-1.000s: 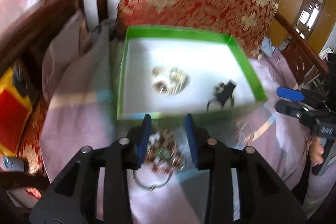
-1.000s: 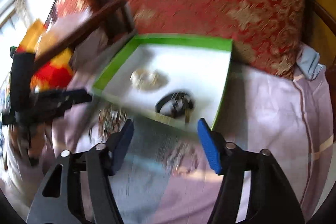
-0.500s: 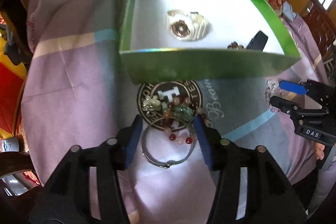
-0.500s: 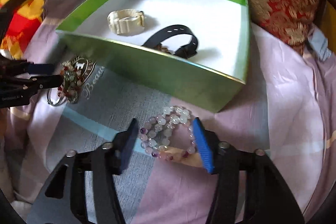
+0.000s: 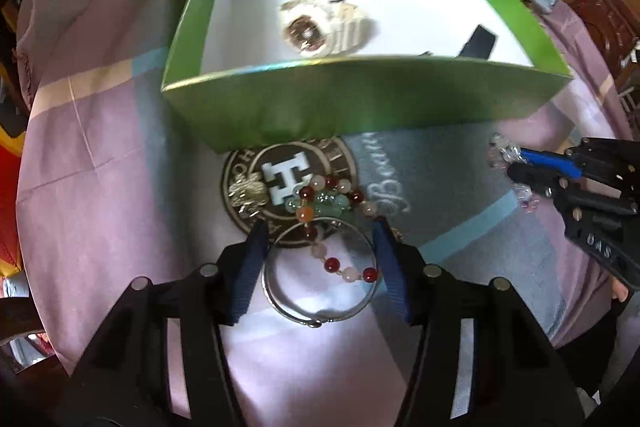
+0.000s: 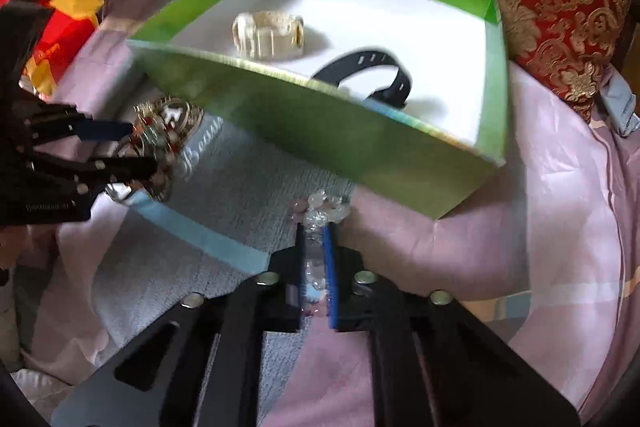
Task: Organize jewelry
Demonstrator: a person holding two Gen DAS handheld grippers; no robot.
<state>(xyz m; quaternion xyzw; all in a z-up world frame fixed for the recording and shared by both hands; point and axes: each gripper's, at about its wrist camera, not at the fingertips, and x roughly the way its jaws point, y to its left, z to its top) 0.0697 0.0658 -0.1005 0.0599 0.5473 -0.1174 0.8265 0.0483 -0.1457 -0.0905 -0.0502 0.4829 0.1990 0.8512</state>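
Presently, the right gripper (image 6: pixel 316 247) is clenched on a pale bead bracelet (image 6: pixel 322 205), whose free loop lies on the cloth (image 6: pixel 540 227) just outside the near wall of the green box (image 6: pixel 360 147). The left gripper (image 5: pixel 320 239) is spread wide, its fingers straddling a silver bangle (image 5: pixel 320 311) and the tail of a red-and-green bead bracelet (image 5: pixel 332 199), both lying on the cloth in front of the box's near wall. Neither is gripped. A gold charm (image 5: pixel 248 195) sits just left of the beads. Inside the box rest a cream watch (image 5: pixel 320 27) towards the left wall and a black watch (image 6: pixel 376 67) nearer the right.

Judgement: two pickups are in hand. For the left, close squarely across the bangle so that the strand is caught with it; beads may roll from the pads. For the right, lift high enough for the hanging loop to clear the near wall, then release over bare floor, apart from the watches.
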